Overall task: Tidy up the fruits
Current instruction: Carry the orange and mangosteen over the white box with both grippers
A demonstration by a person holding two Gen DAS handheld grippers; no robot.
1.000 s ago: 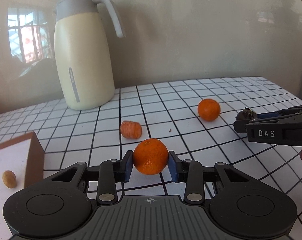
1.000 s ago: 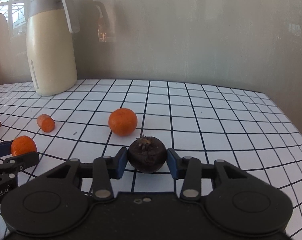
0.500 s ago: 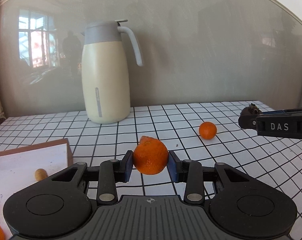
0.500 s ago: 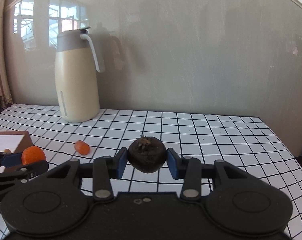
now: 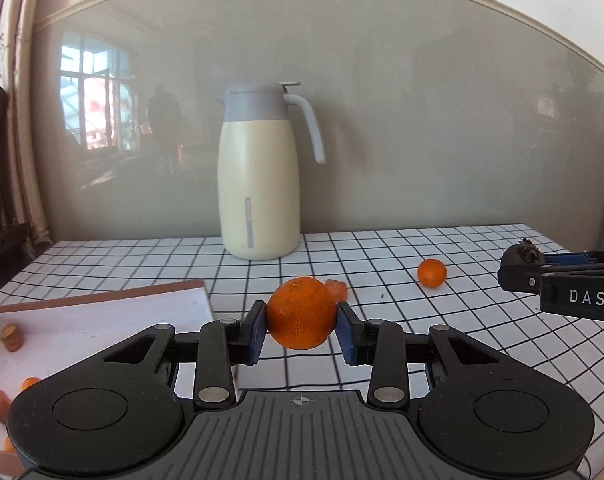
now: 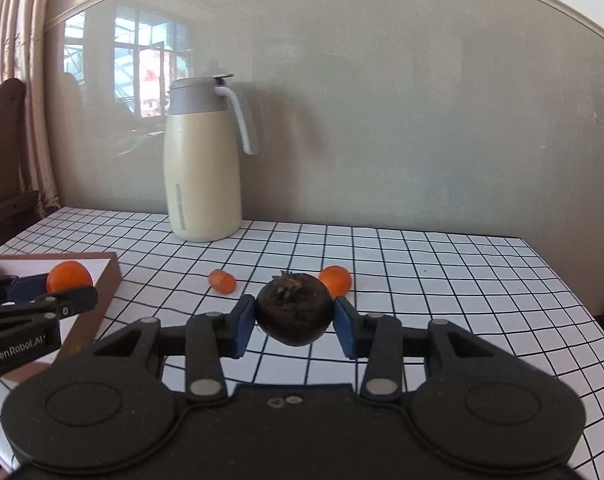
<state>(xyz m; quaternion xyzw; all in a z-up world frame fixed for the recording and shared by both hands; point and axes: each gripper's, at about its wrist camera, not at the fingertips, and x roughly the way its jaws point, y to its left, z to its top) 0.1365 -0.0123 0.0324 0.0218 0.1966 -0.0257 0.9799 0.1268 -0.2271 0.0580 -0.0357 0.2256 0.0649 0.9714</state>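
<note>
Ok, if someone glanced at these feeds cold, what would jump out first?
Probably the two loaded grippers: the left gripper clamps an orange mandarin, the right gripper a dark brown fruit, both above the checked tablecloth. Next, the tall cream jug by the wall, and the white tray at left.

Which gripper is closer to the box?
Left. The left gripper, holding an orange, is at the edge of the box. The right gripper, holding a dark fruit, is further along the table.
</note>
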